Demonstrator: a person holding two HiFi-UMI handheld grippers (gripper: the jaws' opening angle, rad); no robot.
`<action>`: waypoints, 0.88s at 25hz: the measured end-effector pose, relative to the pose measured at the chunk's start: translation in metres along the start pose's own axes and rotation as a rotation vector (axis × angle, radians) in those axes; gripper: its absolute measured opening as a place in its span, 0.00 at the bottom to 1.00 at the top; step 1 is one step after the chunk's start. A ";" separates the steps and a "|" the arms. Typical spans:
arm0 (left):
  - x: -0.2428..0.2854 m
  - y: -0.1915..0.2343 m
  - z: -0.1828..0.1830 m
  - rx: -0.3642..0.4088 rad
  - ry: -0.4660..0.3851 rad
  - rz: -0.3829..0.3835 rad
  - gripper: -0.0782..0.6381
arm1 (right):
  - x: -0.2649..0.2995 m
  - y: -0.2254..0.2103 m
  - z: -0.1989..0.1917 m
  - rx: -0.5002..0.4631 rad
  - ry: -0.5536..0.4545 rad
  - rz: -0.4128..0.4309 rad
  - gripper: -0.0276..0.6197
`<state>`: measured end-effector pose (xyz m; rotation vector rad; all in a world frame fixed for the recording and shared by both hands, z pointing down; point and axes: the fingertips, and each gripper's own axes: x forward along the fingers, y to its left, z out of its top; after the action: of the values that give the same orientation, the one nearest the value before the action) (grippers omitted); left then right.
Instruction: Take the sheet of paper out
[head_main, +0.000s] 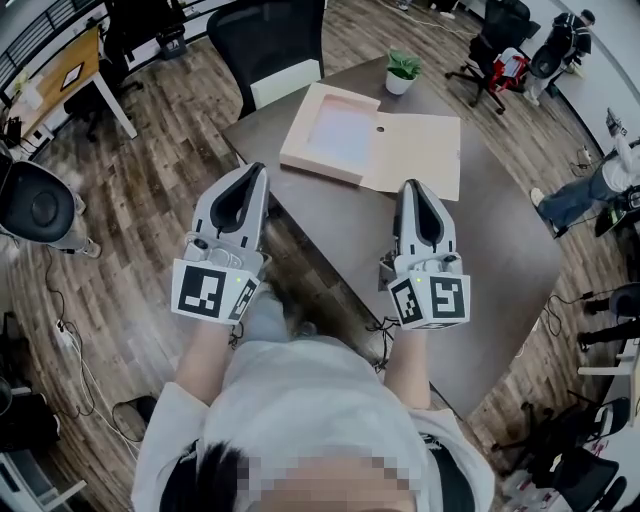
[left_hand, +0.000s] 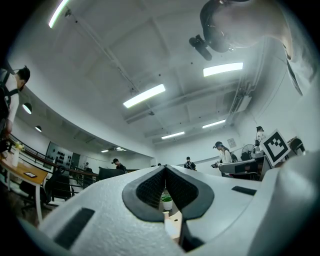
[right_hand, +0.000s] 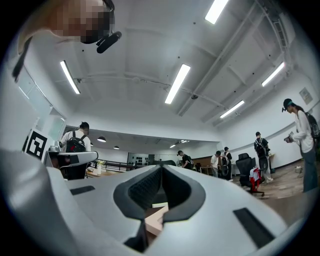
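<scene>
Left gripper (head_main: 254, 175) and right gripper (head_main: 413, 188): fingers closed, empty. Folder (head_main: 370, 145) lies open on desk (head_main: 500, 260), 12 o'clock.

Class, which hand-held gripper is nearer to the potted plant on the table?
Right. The right hand-held gripper sits nearly in line with the potted plant, across the open folder. The left hand-held gripper is off to the plant's left, farther away.
</scene>
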<state>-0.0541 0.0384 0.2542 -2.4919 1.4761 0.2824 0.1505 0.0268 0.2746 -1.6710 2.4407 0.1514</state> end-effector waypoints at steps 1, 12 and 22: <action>0.003 0.001 -0.002 -0.003 0.001 -0.002 0.12 | 0.002 -0.001 -0.002 0.000 0.005 -0.002 0.07; 0.058 0.038 -0.028 -0.036 0.005 -0.040 0.12 | 0.059 -0.020 -0.020 0.000 0.025 -0.048 0.07; 0.116 0.099 -0.045 -0.056 -0.003 -0.087 0.12 | 0.133 -0.024 -0.027 -0.006 0.016 -0.107 0.07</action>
<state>-0.0841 -0.1180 0.2547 -2.5899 1.3721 0.3157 0.1237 -0.1084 0.2745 -1.8069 2.3573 0.1321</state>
